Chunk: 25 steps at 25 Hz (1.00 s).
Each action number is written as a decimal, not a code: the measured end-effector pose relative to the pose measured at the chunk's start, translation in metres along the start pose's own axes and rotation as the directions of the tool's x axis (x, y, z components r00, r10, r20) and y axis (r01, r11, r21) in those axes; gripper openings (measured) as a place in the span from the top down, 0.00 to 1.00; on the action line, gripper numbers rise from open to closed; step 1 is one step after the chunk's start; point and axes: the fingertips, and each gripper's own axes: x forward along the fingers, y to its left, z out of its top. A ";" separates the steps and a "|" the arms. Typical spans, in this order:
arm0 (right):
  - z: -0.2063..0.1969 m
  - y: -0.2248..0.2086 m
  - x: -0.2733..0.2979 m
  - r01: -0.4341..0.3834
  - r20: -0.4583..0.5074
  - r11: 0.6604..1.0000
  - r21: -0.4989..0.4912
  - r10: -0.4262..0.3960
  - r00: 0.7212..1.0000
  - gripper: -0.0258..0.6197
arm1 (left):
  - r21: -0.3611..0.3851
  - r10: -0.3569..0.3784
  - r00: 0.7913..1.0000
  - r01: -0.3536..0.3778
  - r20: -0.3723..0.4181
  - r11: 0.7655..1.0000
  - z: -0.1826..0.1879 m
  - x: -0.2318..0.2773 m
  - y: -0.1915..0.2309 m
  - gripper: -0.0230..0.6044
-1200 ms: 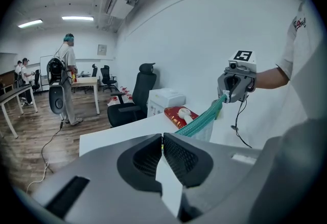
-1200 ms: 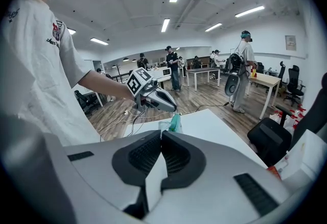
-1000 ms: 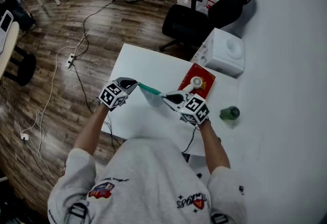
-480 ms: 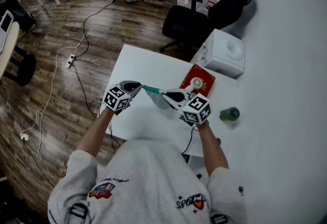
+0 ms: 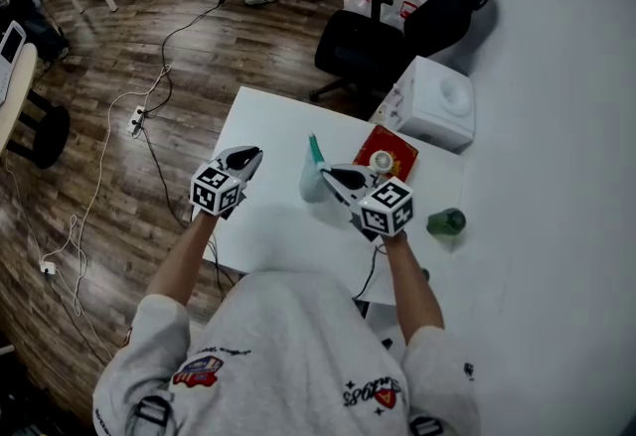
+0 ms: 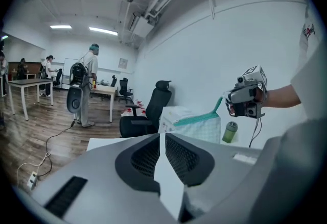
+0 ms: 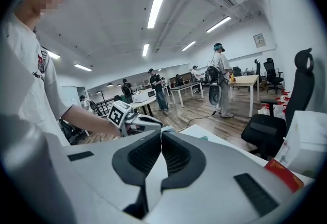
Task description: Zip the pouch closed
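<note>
The pouch (image 5: 311, 184) is pale mesh with a teal zip edge (image 5: 314, 148) that now stands upward. My right gripper (image 5: 328, 172) is shut on one end of it and holds it above the white table (image 5: 273, 121). In the left gripper view the pouch (image 6: 196, 127) hangs sideways from the right gripper (image 6: 231, 104). My left gripper (image 5: 250, 156) is off to the left, apart from the pouch. Its jaws have just been opening, and only a thin slit shows between them (image 6: 160, 135), with nothing in it. In the right gripper view a scrap of pouch shows at the pinched tips (image 7: 161, 131).
A red box (image 5: 390, 148) with a small white round device (image 5: 382, 162) lies at the table's far right, and a green bottle (image 5: 447, 220) stands beside it. A white boxy appliance (image 5: 435, 101) and a black chair (image 5: 360, 47) are beyond. Cables (image 5: 149, 126) run over the wooden floor to the left.
The left gripper has let go of the pouch's end and drawn away to the left. The pouch, stretched between both grippers before, has swung up and hangs from the right gripper alone.
</note>
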 end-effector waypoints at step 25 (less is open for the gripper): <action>0.035 -0.049 -0.021 0.251 0.115 0.968 0.018 -0.251 0.961 0.95 | 0.044 0.146 0.968 -0.158 0.202 0.986 0.103 -0.048 0.025 0.96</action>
